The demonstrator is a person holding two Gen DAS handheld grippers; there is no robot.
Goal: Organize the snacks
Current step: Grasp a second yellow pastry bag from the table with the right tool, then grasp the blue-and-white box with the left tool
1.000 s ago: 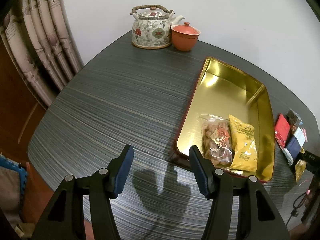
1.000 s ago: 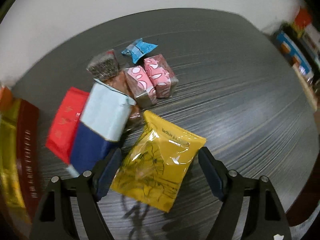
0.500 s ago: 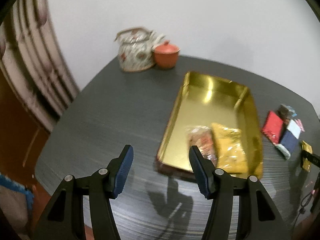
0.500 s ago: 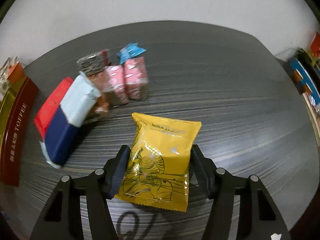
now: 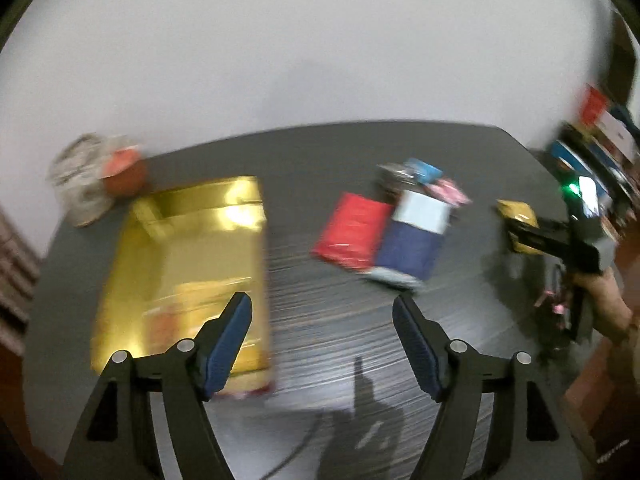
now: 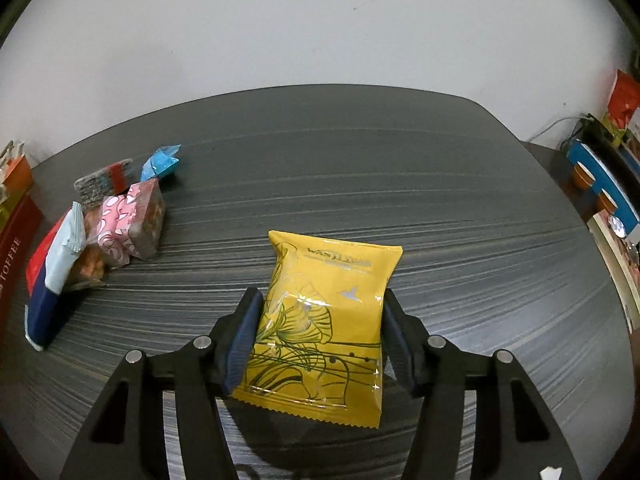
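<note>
left wrist view, blurred: dark streaked table (image 5: 328, 184) under a plain white wall (image 5: 320, 48). far left, a patterned teapot (image 5: 78, 180) with an orange lidded cup (image 5: 126, 172) just beside it. next, a gold tray (image 5: 188, 248), long axis running away from the camera, holding blurred packets at its near end; what they are, hard to tell. left gripper (image 5: 322, 340) over the table between tray and snack pile, jaws apart and just widened, nothing between them. further right, a red packet (image 5: 352, 230) touching a blue-and-white packet (image 5: 416, 236), small wrapped sweets behind them. far right, a hand (image 5: 608, 300) on the right gripper (image 5: 516, 226), with a yellow packet (image 5: 516, 210) at its tip, and cluttered shelves (image 5: 604, 136) at the room's edge.

right wrist view, sharp: same dark table (image 6: 400, 184), white wall (image 6: 320, 20) behind. at left, the tray's red outer side (image 6: 16, 236), lettered "toffee". then the pile: red packet (image 6: 38, 258), blue-and-white packet (image 6: 52, 288), pink patterned sweets (image 6: 128, 220), a grey bar (image 6: 104, 182), a light-blue sweet (image 6: 162, 162). centre, right gripper (image 6: 318, 340) clamped on the yellow packet (image 6: 324, 320), pads pressed on both long edges; packet's long axis pointing away from the camera, printed name at the far end, serrated edge nearest. at right, books and boxes (image 6: 608, 184).
</note>
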